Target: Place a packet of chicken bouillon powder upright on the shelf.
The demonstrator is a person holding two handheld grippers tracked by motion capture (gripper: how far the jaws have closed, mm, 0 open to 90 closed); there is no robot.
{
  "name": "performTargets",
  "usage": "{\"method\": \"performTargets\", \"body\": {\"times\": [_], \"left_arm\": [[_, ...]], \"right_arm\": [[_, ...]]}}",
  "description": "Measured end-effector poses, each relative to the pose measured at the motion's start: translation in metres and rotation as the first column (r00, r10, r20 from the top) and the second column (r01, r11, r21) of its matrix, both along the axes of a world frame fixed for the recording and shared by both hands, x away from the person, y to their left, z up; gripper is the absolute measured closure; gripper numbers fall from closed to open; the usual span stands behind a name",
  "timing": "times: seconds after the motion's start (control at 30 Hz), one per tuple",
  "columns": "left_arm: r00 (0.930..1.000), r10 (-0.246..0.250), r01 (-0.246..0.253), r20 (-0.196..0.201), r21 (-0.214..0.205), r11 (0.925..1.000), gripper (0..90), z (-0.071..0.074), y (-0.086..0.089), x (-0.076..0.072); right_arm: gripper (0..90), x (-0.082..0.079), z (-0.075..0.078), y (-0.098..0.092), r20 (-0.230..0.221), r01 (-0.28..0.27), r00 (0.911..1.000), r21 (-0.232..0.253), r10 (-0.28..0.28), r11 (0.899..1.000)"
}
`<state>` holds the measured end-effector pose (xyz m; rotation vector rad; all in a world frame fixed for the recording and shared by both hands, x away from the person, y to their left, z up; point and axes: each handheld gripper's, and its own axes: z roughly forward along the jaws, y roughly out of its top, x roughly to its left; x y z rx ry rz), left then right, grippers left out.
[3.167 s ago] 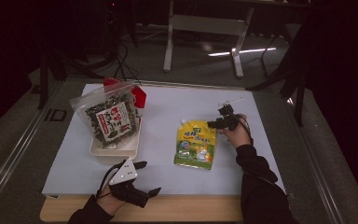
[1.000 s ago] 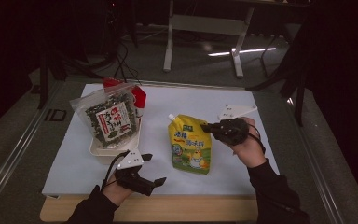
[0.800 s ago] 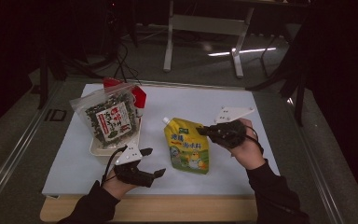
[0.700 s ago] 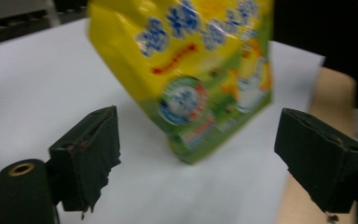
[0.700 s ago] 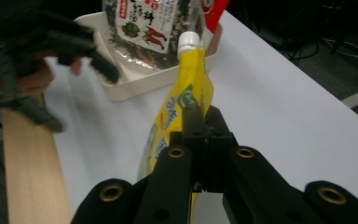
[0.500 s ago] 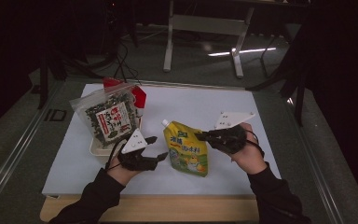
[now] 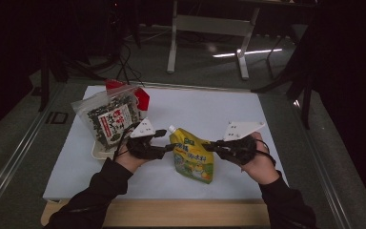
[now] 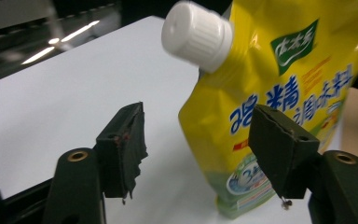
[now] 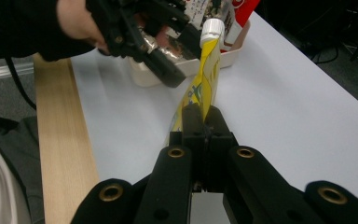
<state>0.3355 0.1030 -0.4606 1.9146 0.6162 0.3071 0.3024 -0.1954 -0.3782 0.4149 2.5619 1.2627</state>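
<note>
The bench (image 7: 209, 114) carries a white sheet, with a tray (image 7: 97, 151) at its left holding a seaweed bag (image 7: 110, 117) and a red pack (image 7: 140, 97). The yellow pouch (image 7: 193, 157) stands near the sheet's front middle, between the two hands, its white cap (image 8: 196, 34) at the top left corner. The right tongs (image 9: 204, 122) are clenched on the pouch's right edge. The left tongs (image 8: 198, 140) have just been moving; their jaws straddle the pouch's left edge below the cap, and no pad presses on it, so they are released.
</note>
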Motion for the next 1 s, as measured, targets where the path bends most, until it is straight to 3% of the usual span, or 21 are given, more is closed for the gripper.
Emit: {"method": "performTargets", "body": {"times": [0.13,0.2,0.3,0.4,0.47,0.63,0.77,0.93,1.0], "left_arm": [[0.9961,-0.087,0.087,-0.016,0.005,0.9962,53.7,-0.001,-0.003,0.006],[0.9973,-0.073,0.072,0.006,0.040,0.9966,60.3,-0.001,-0.005,0.003],[0.9981,-0.062,0.062,0.006,0.038,0.9974,71.3,0.000,-0.002,0.002],[0.9974,-0.065,0.064,0.030,0.039,0.9972,82.1,0.000,-0.001,0.000],[0.9970,-0.060,0.057,0.049,0.055,0.9969,84.8,0.000,-0.003,-0.002],[0.9968,-0.065,0.063,0.046,0.037,0.9973,88.5,0.000,-0.004,-0.004],[0.9940,-0.091,0.089,0.061,0.037,0.9954,90.0,0.001,-0.009,-0.008],[0.9916,-0.111,0.108,0.067,0.045,0.9931,90.0,0.004,-0.014,-0.012],[0.9912,-0.116,0.113,0.065,0.042,0.9927,90.0,0.004,-0.014,-0.013]], "right_arm": [[90.0,0.001,-0.002,-0.003,-0.005,0.007,1.0000,0.008,-0.007,1.000],[90.0,0.001,-0.002,-0.005,-0.009,0.009,0.9999,0.010,-0.009,1.000],[89.4,0.001,-0.003,-0.007,-0.013,0.013,0.9998,0.016,-0.013,1.000],[84.7,0.004,-0.006,-0.009,-0.017,0.032,0.9994,0.029,-0.032,0.999],[84.5,0.009,-0.010,-0.011,-0.041,0.038,0.9985,0.040,-0.037,0.998],[83.1,0.014,-0.015,-0.014,-0.056,0.057,0.9969,0.040,-0.055,0.998],[77.7,0.018,-0.021,-0.015,-0.074,0.065,0.9952,0.014,-0.064,0.998],[89.3,0.024,-0.032,-0.012,-0.070,0.087,0.9937,-0.018,-0.088,0.996],[89.9,0.025,-0.031,-0.014,-0.100,0.072,0.9924,-0.006,-0.072,0.997]]}}
